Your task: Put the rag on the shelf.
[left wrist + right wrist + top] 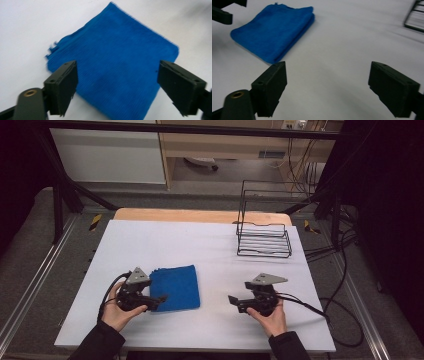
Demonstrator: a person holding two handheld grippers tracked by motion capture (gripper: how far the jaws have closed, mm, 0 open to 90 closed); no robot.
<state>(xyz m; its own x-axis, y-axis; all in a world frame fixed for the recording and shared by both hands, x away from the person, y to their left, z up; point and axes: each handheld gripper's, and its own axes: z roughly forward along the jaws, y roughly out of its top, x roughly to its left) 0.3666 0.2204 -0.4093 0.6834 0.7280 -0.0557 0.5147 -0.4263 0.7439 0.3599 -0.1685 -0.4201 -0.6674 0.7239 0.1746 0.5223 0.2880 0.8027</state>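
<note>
A folded blue towel (pixel 176 287) lies flat on the white table cover (pixel 210 255), left of centre. My left gripper (pixel 159 300) is held at the towel's near left corner, pointing right over its edge. In the left gripper view its jaws stand wide apart above the towel (pixel 117 67), and the left gripper (pixel 116 87) presses on nothing. My right gripper (pixel 239 293) is held over bare cover to the right of the towel, pointing left toward it. In the right gripper view the right gripper (pixel 327 87) is open and empty, with the towel (pixel 274 32) farther off.
A black wire rack (pixel 264 240) stands at the back right of the table, and its corner shows in the right gripper view (pixel 415 17). A wooden table edge (pixel 200 215) runs behind the cover. Cables (pixel 345 310) trail off to the right.
</note>
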